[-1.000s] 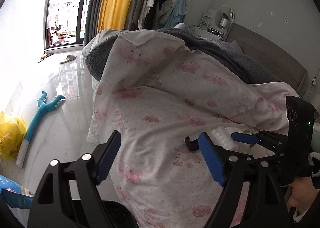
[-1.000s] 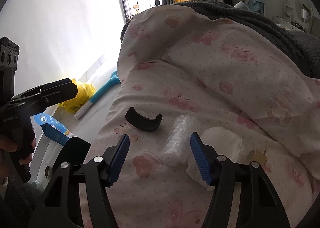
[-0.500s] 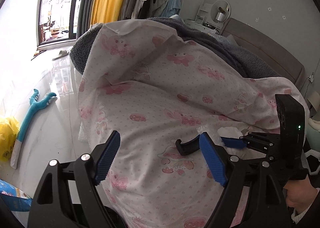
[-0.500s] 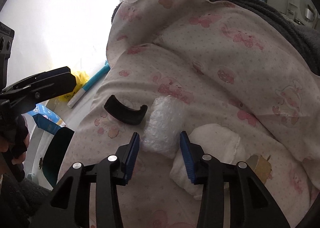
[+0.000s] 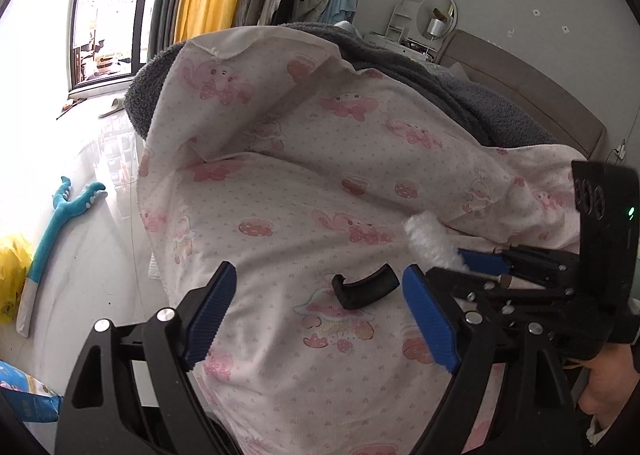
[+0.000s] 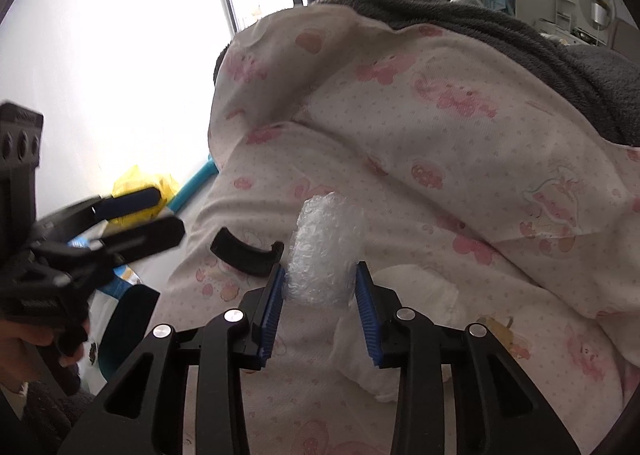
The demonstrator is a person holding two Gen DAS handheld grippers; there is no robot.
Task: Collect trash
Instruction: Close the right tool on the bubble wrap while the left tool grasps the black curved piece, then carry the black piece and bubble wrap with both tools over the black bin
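A roll of bubble wrap (image 6: 326, 251) sits on the pink patterned bed cover, and my right gripper (image 6: 320, 291) is shut on its near end. The roll also shows in the left wrist view (image 5: 428, 241), held by the right gripper (image 5: 480, 261). A curved black plastic piece (image 6: 244, 253) lies just left of the roll; in the left wrist view it (image 5: 366, 289) lies between the fingers of my open left gripper (image 5: 320, 315), nearer the right one. A crumpled white tissue (image 6: 404, 307) and a small tan scrap (image 6: 498, 329) lie right of the roll.
A grey fleece blanket (image 5: 480, 103) lies over the far side of the bed. On the floor left of the bed are a teal toy (image 5: 60, 219), a yellow bag (image 6: 140, 185) and a blue packet (image 5: 28, 403). A dark teal bin (image 6: 128, 319) stands by the bed edge.
My right gripper has closed from wide open onto the bubble wrap roll. My left gripper has moved in over the bed, so the black piece now lies between its fingers.
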